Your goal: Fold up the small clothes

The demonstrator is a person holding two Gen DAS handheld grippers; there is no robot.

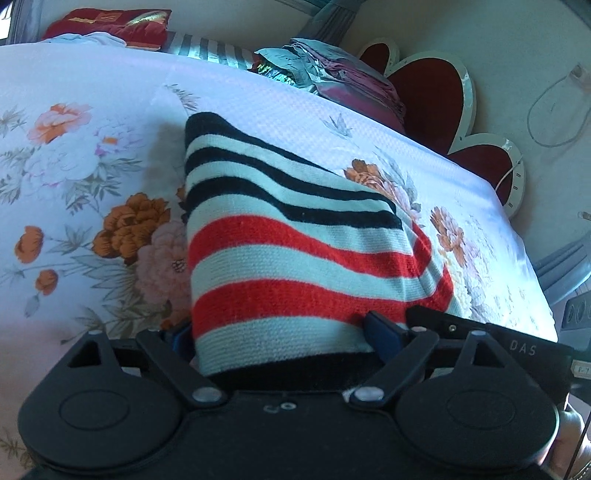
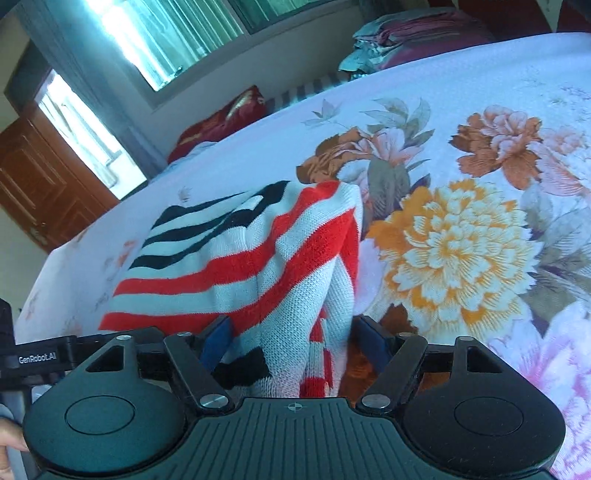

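A knitted garment (image 1: 295,236) with white, red and black stripes lies in a soft heap on the floral bedsheet (image 1: 92,155). In the left wrist view its near hem runs across my left gripper (image 1: 280,332), whose jaws stand wide with the cloth loose between them and partly covering the blue pads (image 1: 382,332). From the right wrist view, a bunched fold of the same garment (image 2: 258,251) hangs between the jaws of my right gripper (image 2: 291,339). Those jaws are apart, and a thin gap shows beside the right pad (image 2: 371,339).
Folded maroon and grey bedding (image 1: 332,70) is stacked at the bed's far side by a red heart-shaped headboard (image 1: 428,96). A dark red pillow (image 1: 118,26) lies at the far edge. A wooden door (image 2: 40,181) and a bright window (image 2: 166,33) stand beyond the bed.
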